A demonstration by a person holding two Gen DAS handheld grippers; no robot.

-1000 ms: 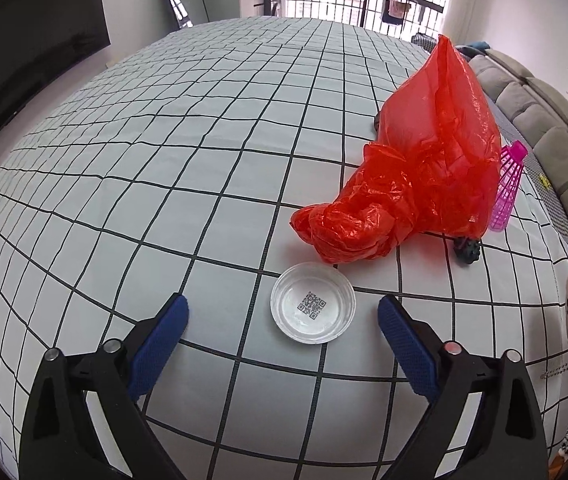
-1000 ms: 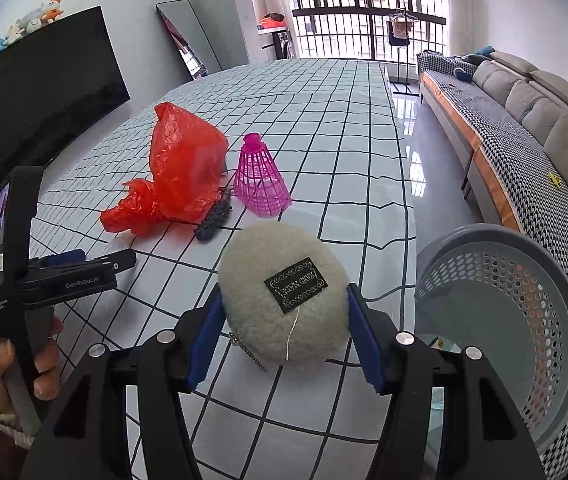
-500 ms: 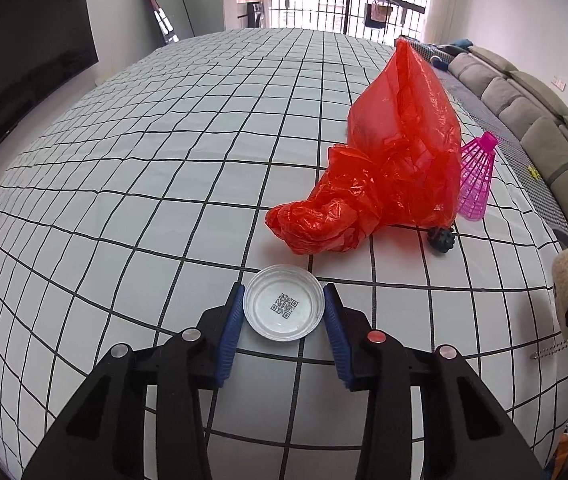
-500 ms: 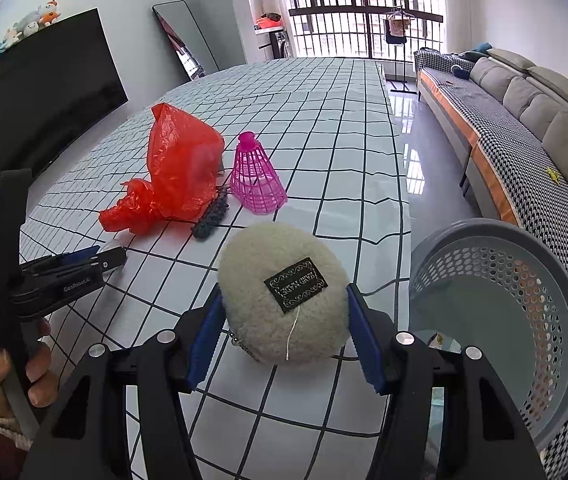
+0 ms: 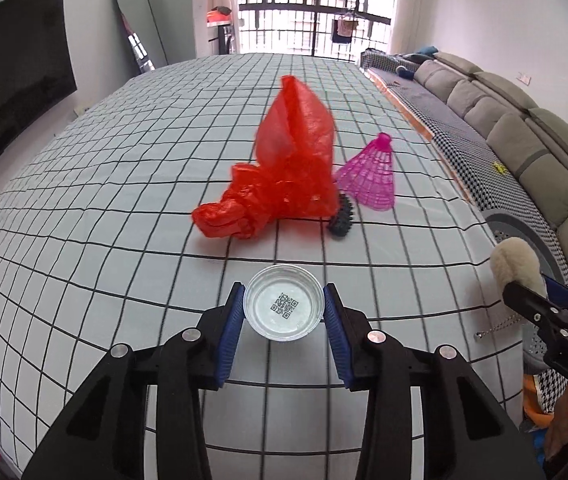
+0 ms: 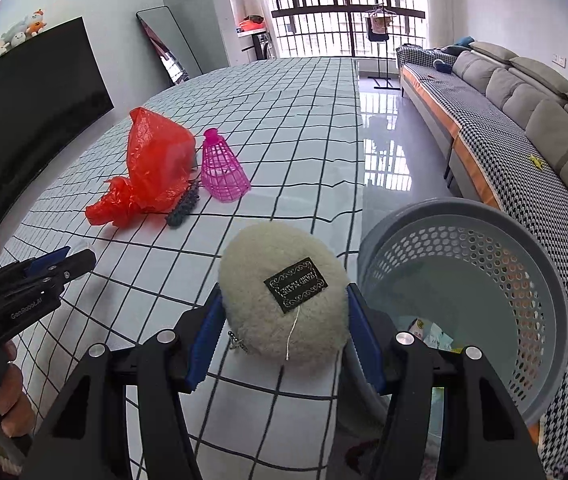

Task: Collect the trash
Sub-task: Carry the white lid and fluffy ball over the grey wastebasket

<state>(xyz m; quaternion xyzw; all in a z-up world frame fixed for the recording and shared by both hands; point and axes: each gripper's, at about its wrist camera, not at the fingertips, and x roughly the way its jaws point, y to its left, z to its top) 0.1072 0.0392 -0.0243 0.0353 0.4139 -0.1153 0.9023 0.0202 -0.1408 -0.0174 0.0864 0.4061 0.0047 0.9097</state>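
Left claw (image 5: 284, 312) is pinching the clear round lid (image 5: 284, 307) with a QR sticker by its rim, low over the checked tabletop (image 5: 123, 184). Right claw (image 6: 284, 320) grips the fluffy cream pouch (image 6: 281, 296) at the tabletop's edge, just beside the grey perforated basket (image 6: 540, 280), which seems to hold some scraps. Farther out lie the red plastic bag (image 5: 284, 172), a pink shuttlecock (image 5: 370, 174) and a dark spiky roller (image 5: 342, 220), close together.

"DAS" on right claw (image 5: 556, 312); "GenRobot.AI" on left claw (image 6: 59, 268).
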